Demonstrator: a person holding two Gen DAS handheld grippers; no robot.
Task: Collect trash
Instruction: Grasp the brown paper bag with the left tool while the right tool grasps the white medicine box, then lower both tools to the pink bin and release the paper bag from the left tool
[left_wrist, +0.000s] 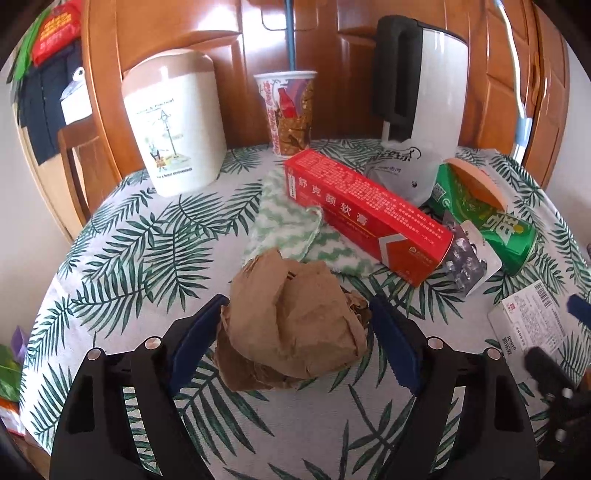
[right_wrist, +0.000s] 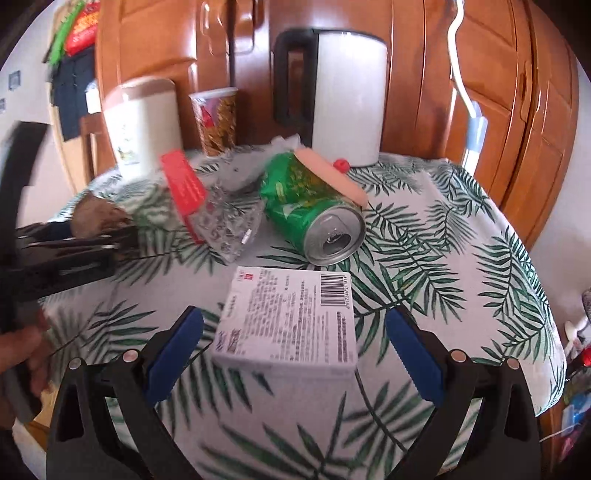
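Nearest the left gripper (left_wrist: 295, 339), the crumpled brown paper bag (left_wrist: 291, 332) lies on the leaf-print tablecloth (left_wrist: 122, 251) between spread blue pads that flank it, firm contact unclear; it looks light and soft, likely to crush, so its bulky middle seems the best hold. The right gripper (right_wrist: 295, 354) stands open around a stiff, light-looking white box (right_wrist: 291, 321), best pinched across its side walls. Farther off, the green can (right_wrist: 314, 210) lies tipped, probably smooth and prone to roll.

The red carton (left_wrist: 365, 218) carries white Chinese characters, 舒克 and 软膏 among them. Behind it, the cream canister (left_wrist: 173, 125) reads "For a better environment" along its base. To the carton's right, the white box (right_wrist: 291, 317) bears a barcode; its fine print is unreadable.
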